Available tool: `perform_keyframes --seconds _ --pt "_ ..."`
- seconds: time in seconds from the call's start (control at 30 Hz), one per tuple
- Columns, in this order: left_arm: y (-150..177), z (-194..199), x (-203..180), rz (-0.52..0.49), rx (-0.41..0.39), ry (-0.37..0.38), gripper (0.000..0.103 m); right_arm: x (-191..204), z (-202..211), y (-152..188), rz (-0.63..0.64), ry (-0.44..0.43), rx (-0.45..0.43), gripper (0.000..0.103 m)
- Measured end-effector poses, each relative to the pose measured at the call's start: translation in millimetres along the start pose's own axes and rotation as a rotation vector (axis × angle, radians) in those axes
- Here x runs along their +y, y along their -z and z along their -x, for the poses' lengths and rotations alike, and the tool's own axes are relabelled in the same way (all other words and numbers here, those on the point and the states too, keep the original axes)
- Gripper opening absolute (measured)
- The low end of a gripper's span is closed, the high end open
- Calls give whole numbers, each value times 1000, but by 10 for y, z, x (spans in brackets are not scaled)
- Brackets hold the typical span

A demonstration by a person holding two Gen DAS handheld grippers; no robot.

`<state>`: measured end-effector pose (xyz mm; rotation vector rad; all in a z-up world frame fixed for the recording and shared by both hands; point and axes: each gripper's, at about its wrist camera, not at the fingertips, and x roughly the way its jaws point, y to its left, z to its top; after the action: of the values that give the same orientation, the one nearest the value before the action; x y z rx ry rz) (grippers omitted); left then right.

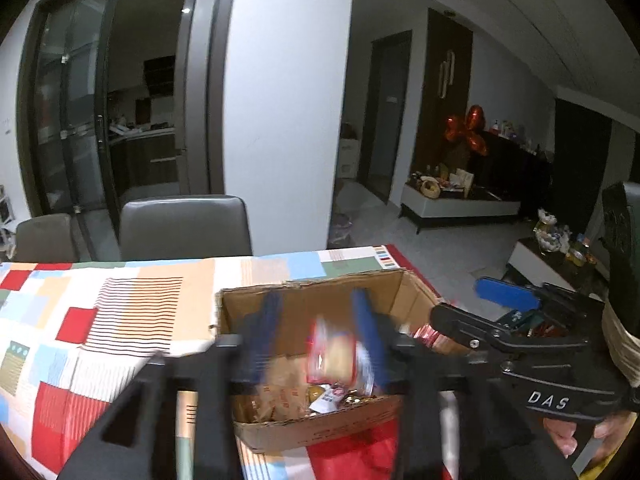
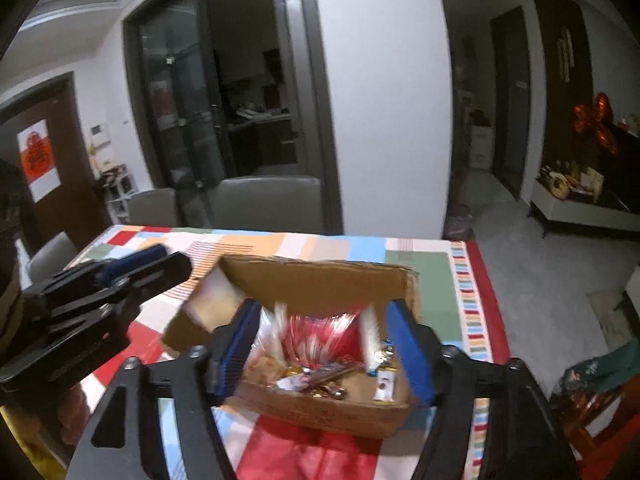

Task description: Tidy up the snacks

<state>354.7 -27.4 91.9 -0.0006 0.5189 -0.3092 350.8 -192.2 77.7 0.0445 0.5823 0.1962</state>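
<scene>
Snacks (image 2: 320, 360) in box (image 2: 320, 276) | patchwork tablecloth (image 1: 100, 320) | chairs (image 1: 184, 224) behind | both tools spread

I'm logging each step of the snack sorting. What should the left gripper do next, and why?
Probably pull clear of the cardboard box. The left gripper looks open above it, with a blurred red snack packet between its fingers, seemingly dropping onto the snacks inside. The right gripper is open too.

The open-topped brown cardboard box (image 2: 320, 280) is sitting wide open from above, but loose snack packets (image 2: 320, 376) are crowding its floor and the other black gripper (image 2: 132, 268) is hovering just left.
</scene>
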Motion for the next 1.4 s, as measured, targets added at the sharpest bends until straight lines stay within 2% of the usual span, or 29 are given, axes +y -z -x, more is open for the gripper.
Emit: perform_keyframes --seconds 0.07,0.13,0.27,0.3,0.53,0.7,1.03,1.4 --pt "51 105 -29 -9 -26 -27 56 -18 34 8 -6 7 -2 72" --pt "78 163 -34 -13 -25 -55 66 -16 67 21 -4 29 -2 79" --pt "159 338 -79 -33 -37 -94 73 12 182 37 -4 30 -7 82" --pt "175 383 -90 -37 -41 -104 77 25 222 48 -2 35 -10 84" --pt "322 829 -163 -24 -88 -142 96 127 603 207 6 54 -59 92" --pt "448 1145 -249 -39 -110 -150 103 186 963 385 11 63 -96 94" --pt "867 1842 -565 -103 -151 -193 103 291 1629 795 6 84 -141 98" --pt "1334 2293 -703 -106 -153 -200 103 440 2104 1310 7 79 -135 99"
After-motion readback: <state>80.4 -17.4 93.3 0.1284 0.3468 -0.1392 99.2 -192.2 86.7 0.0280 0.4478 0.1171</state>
